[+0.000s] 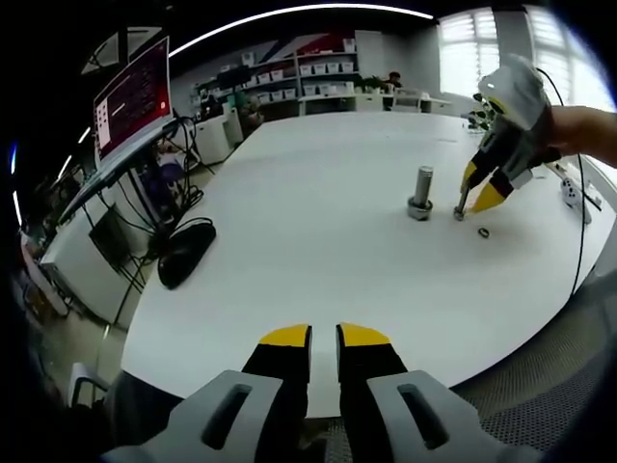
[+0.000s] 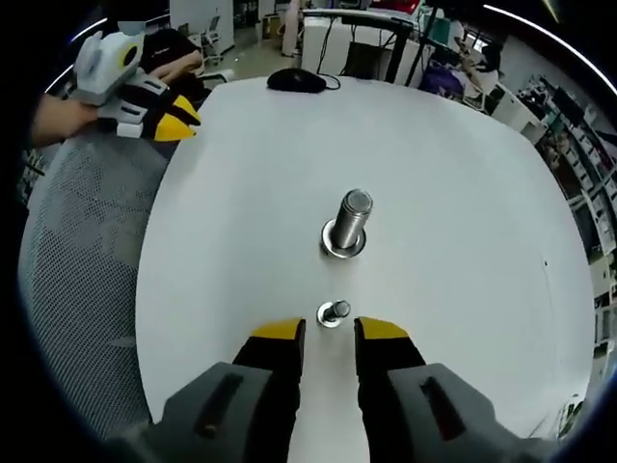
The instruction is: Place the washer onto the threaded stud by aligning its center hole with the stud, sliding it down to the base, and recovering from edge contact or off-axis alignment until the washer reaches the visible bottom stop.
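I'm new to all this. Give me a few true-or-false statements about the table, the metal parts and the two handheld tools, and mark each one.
1. The threaded stud stands upright on the white table. True.
2. A washer already sits around the stud at its base. False: it lies flat on the table, apart from the stud, just ahead of the right gripper.
3. The right gripper has its jaws open, with the washer just ahead of the gap between them. True.
4. The left gripper is clamped on the stud. False: it holds nothing and sits at the table's near edge, far from the stud.
5. A black computer mouse lies on the table. True.
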Demonstrator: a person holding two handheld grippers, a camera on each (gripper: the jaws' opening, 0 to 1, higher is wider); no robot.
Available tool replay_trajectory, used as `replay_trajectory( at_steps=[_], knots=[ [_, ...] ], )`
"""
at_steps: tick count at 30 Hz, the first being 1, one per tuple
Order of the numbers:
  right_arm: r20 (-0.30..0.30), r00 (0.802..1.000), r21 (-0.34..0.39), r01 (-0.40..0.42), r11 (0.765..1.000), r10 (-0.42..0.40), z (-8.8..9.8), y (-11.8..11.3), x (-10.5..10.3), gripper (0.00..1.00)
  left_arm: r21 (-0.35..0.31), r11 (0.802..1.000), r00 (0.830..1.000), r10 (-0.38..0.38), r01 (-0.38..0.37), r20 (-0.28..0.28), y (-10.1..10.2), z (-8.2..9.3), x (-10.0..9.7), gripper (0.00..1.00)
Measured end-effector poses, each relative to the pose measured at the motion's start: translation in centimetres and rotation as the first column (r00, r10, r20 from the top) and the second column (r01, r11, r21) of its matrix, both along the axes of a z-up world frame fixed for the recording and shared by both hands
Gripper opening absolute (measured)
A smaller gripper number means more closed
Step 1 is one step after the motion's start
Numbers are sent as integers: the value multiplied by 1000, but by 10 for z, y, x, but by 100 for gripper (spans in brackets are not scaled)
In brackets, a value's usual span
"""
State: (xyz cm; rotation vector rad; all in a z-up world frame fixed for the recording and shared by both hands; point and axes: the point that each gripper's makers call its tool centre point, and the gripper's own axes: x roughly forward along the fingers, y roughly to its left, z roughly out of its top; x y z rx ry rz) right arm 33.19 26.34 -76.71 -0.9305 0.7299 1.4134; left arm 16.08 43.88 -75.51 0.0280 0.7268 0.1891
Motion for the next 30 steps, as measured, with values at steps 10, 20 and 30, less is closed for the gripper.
replay_trajectory(
  at_steps=[10, 20, 30],
  knots=[
    [-25, 999, 39, 28, 999, -27, 3, -6, -8, 23, 2, 1000, 1000, 2, -2, -1, 0, 0, 0, 8],
    [-68, 996, 59, 59, 997, -55, -7, -19, -24, 23, 1, 1000, 1000, -2, 2, -4, 0, 0, -1, 8],
    [-111, 991, 37, 84, 996, -79, -22, -25, -33, 23, 1, 1000, 1000, -2, 2, -1, 0, 0, 0, 8]
  ],
)
